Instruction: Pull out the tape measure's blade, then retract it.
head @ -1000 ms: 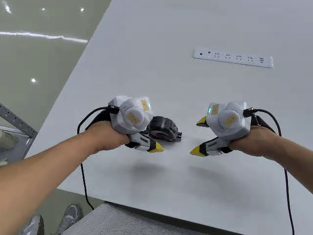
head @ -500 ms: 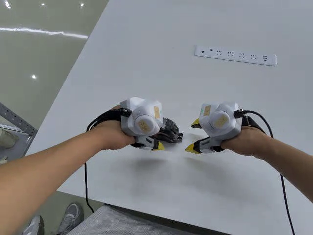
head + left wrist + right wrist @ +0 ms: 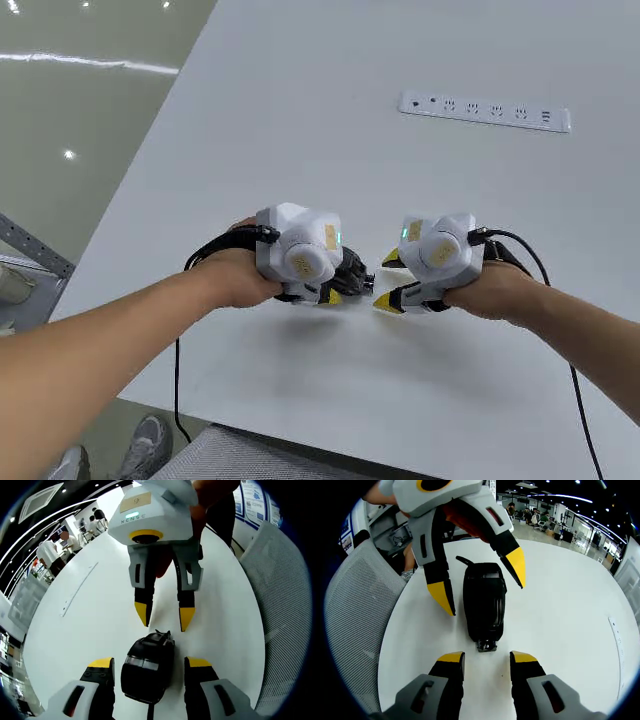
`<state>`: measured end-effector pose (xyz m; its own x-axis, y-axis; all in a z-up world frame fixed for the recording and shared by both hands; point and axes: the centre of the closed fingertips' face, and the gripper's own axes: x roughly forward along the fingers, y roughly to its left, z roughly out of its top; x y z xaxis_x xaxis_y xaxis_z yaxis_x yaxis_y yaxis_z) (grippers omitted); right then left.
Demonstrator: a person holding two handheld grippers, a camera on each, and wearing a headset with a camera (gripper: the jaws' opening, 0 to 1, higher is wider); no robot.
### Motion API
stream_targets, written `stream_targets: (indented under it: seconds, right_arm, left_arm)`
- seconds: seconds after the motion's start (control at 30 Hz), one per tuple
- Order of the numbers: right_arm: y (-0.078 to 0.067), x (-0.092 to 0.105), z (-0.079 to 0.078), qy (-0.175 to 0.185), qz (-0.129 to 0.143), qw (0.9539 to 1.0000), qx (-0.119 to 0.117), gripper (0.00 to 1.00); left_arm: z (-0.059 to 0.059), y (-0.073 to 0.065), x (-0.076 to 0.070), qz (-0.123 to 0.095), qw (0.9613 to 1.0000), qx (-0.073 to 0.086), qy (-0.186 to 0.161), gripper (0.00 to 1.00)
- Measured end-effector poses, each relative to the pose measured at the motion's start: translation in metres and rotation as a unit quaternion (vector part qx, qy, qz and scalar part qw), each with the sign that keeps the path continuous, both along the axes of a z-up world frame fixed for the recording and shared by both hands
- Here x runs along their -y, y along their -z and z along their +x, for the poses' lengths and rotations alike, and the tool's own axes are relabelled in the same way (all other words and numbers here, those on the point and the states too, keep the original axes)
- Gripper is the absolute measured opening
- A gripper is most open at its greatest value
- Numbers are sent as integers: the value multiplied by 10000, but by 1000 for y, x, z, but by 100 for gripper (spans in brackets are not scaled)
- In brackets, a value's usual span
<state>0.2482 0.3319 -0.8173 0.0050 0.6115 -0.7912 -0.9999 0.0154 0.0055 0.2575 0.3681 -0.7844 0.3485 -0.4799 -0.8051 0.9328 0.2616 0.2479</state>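
Observation:
The black tape measure [image 3: 352, 276] lies on the white table [image 3: 300, 120] near its front edge. My left gripper [image 3: 335, 283] is open and straddles the case; the left gripper view shows the tape measure [image 3: 147, 667] between its yellow-tipped fingers [image 3: 102, 662] with a small gap on each side. My right gripper [image 3: 387, 280] is open and faces the left one, its tips just short of the case's front end. In the right gripper view the blade hook [image 3: 486, 645] points at the gap of the right gripper [image 3: 486, 657]. The blade is inside the case.
A white power strip [image 3: 485, 111] lies far back on the table. The table's left edge runs diagonally beside my left arm, with shiny floor beyond it. A grey mesh chair [image 3: 230, 455] sits below the front edge. Cables trail from both grippers.
The left gripper has moved right, so its jaws now straddle the tape measure. The right gripper has moved left, closing up on the case's front end.

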Motion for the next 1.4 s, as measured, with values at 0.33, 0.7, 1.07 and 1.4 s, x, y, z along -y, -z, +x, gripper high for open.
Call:
stream_targets:
  seconds: [0.33,0.7,1.07,1.4]
  right_arm:
    - [6,-6,1,-86,51,9999,-9,28]
    - [10,-10,1,-168,82,9998,29,23]
    - [10,-15,-3,-287,79,9995,91,17]
    - [10,-15,1,-189,105,9998,39,13]
  left_arm:
    - [0,2,1,90,9999,62,106,43]
    - [4,3,1,74,9999,62,67,38]
    - [3,3,1,80,9999,36,52,37]
    - [1,2,0,160,9997,66,200,34]
